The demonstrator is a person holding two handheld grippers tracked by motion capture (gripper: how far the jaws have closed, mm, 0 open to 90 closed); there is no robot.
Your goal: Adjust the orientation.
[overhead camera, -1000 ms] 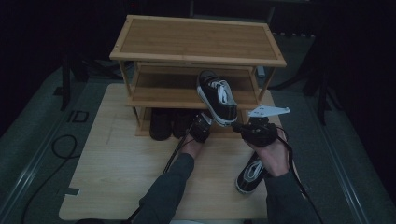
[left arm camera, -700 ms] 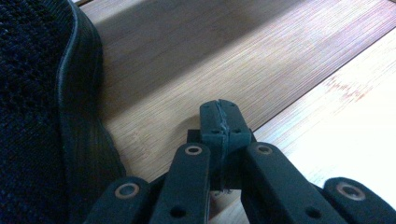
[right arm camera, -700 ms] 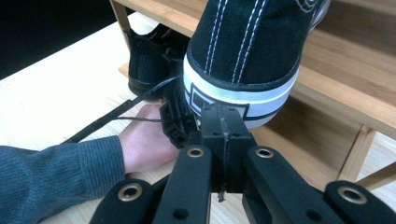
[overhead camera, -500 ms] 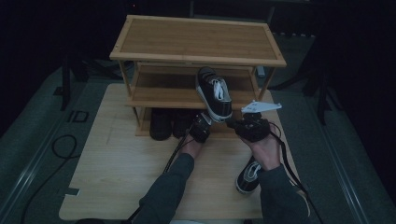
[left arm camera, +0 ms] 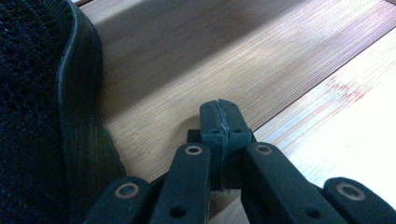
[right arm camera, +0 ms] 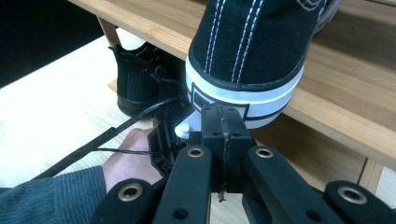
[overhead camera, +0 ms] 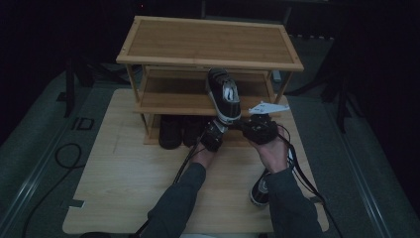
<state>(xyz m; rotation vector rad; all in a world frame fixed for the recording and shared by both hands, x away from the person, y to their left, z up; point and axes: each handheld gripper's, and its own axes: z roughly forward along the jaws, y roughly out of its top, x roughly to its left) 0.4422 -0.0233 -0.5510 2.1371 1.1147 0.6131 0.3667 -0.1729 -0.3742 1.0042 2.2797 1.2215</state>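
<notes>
No text, brand, number or sign can be read on anything here. The heel patch of the sneaker (right arm camera: 243, 60) on the rack (overhead camera: 208, 42) shows only a black-outlined rectangle on white rubber, with no letters legible. A pale mark on the floor to the left of the rack is too dim and small to make out as characters.
</notes>
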